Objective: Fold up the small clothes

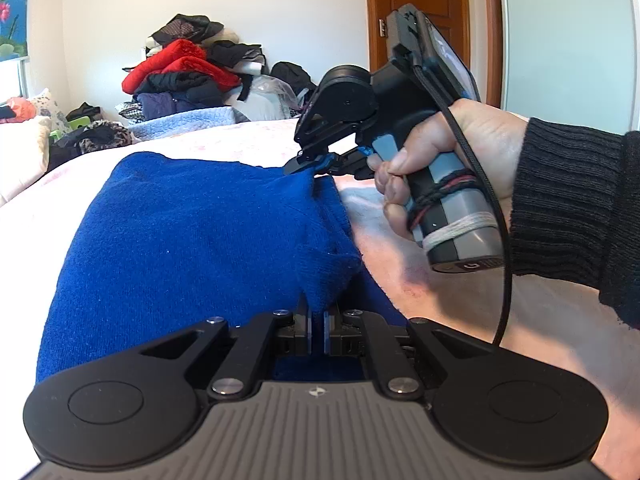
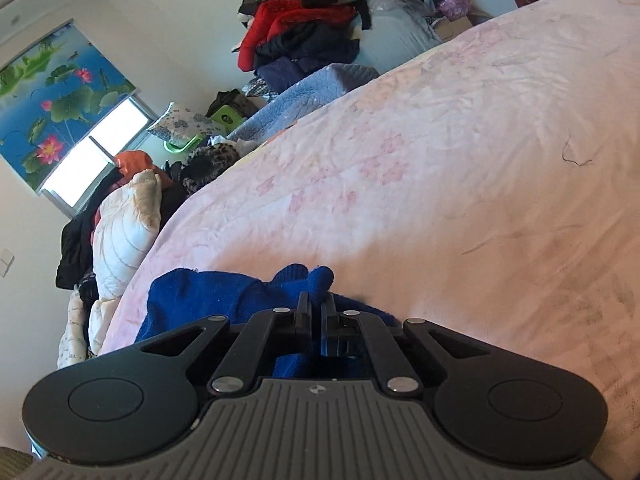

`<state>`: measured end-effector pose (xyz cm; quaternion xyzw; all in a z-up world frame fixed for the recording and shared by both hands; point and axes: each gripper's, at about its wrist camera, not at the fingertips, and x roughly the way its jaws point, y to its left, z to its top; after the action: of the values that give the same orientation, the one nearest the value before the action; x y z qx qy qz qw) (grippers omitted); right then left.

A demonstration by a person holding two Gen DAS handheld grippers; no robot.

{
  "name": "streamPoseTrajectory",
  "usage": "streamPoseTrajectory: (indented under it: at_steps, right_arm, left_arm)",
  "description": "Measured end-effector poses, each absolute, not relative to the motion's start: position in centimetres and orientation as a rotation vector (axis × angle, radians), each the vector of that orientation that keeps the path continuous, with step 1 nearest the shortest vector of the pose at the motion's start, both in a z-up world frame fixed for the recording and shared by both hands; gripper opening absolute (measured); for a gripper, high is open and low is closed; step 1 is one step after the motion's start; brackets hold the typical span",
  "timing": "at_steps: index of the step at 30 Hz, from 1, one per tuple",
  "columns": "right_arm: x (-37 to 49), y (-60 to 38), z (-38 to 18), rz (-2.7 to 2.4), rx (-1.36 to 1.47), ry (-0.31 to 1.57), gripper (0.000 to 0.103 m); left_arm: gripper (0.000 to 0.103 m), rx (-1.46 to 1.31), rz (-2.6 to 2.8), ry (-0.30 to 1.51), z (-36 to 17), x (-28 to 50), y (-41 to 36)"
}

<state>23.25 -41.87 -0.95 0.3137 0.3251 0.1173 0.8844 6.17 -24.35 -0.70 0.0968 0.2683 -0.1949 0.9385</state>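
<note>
A blue knit garment (image 1: 192, 232) lies on the pink bed sheet (image 1: 224, 140). My left gripper (image 1: 318, 312) is shut on the near right corner of the garment, which bunches up between its pads. My right gripper (image 1: 308, 166), held in a hand with a black sleeve, is shut on the far right corner of the same garment. In the right wrist view the right gripper (image 2: 318, 304) pinches a bunched fold of the blue garment (image 2: 208, 300), lifted a little off the sheet (image 2: 440, 160).
A pile of red, black and purple clothes (image 1: 184, 76) stands against the far wall beyond the bed. A light blue blanket (image 1: 188, 120) lies at the bed's far edge. A white pillow (image 2: 124, 228) and more clothes lie at the left. A wooden door (image 1: 424, 12) is behind the right hand.
</note>
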Motion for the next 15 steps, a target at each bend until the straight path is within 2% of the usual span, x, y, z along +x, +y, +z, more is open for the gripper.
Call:
streamPoseTrajectory:
  at_steps: [4,8,9,10,13,14,15]
  right_arm:
    - [21.9,-42.7,-0.2,0.266,0.731,0.59,0.006]
    - [22.6,-42.4,-2.1,0.26,0.687,0.715,0.009]
    - [22.2,-42.8,-2.0,0.266,0.721,0.715,0.018]
    - [21.8,-43.4,-1.7,0.26,0.764,0.715,0.031]
    - [19.4,-44.5,-0.2,0.278,0.825,0.67,0.059]
    - [18.1,-44.4,0.6,0.309,0.805,0.666,0.064]
    - [17.0,-44.2,1.1,0.35,0.786,0.68,0.069]
  left_arm:
    - [0.005,0.203,-0.403,0.548,-0.7,6.0,-24.3]
    - [0.005,0.21,-0.405,0.548,-0.7,5.9,-24.4]
    - [0.007,0.199,-0.408,0.546,-0.6,5.9,-24.2]
    - [0.007,0.187,-0.413,0.539,-0.5,5.7,-23.9]
    - [0.012,0.157,-0.49,0.509,0.3,4.2,-22.6]
    - [0.019,0.151,-0.538,0.499,0.6,3.4,-21.9]
    - [0.031,0.147,-0.571,0.492,0.8,2.6,-21.3]
